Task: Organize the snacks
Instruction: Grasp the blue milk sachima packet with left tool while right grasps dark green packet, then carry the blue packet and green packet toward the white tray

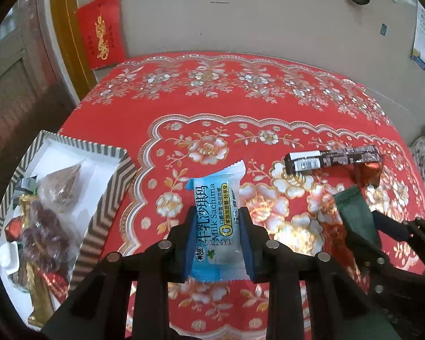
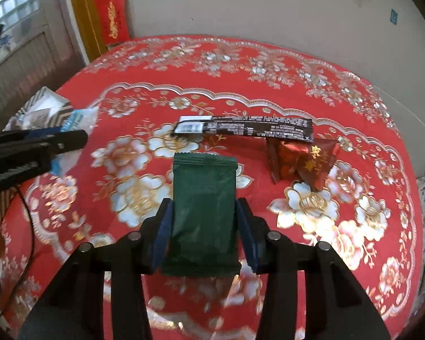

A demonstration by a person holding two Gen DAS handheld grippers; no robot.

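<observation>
My left gripper (image 1: 216, 215) is shut on a light blue Milk Sachima packet (image 1: 215, 221) and holds it above the red floral tablecloth. My right gripper (image 2: 204, 206) is shut on a dark green snack packet (image 2: 202, 215), also seen in the left wrist view (image 1: 354, 212). A striped tray (image 1: 104, 198) with several wrapped snacks sits at the left. A long dark brown bar (image 2: 249, 127) and a red foil snack (image 2: 303, 161) lie on the cloth beyond the right gripper.
The table (image 2: 269, 65) stands against a beige wall. Red paper decorations (image 1: 102, 28) hang by a gold door frame at the back left. The left gripper (image 2: 36, 147) shows at the left edge of the right wrist view.
</observation>
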